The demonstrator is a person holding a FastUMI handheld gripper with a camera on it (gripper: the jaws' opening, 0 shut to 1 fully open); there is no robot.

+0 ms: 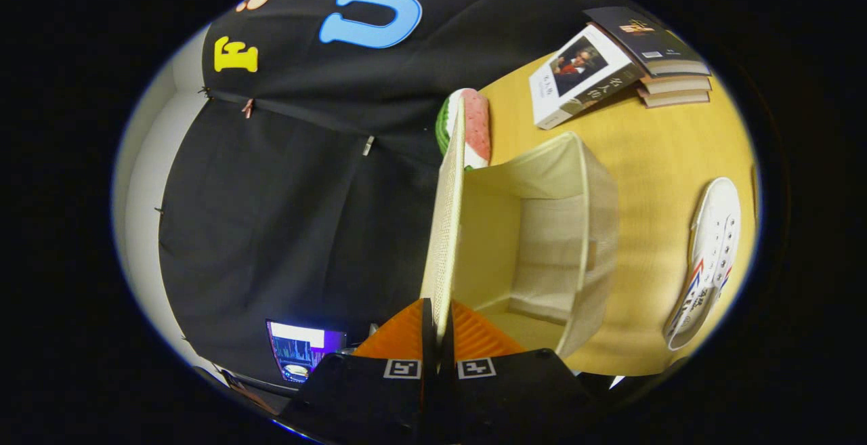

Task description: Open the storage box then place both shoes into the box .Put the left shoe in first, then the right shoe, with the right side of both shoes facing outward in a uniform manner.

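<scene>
My gripper [437,328] is shut on the cream fabric lid [443,228] of the storage box [596,228], holding the lid's edge between both fingers. The lid stands raised on edge, and the box's pale empty inside shows just beyond the fingers. A white shoe [711,255] with red and blue stripes lies on the yellow table [650,160], past the far side of the box.
A watermelon-patterned cushion [467,126] sits behind the box against the black cloth wall. A stack of books [667,66] and a tilted book with a portrait cover [582,76] lie on the table beyond the box. A lit screen [301,350] shows near the fingers, off the table.
</scene>
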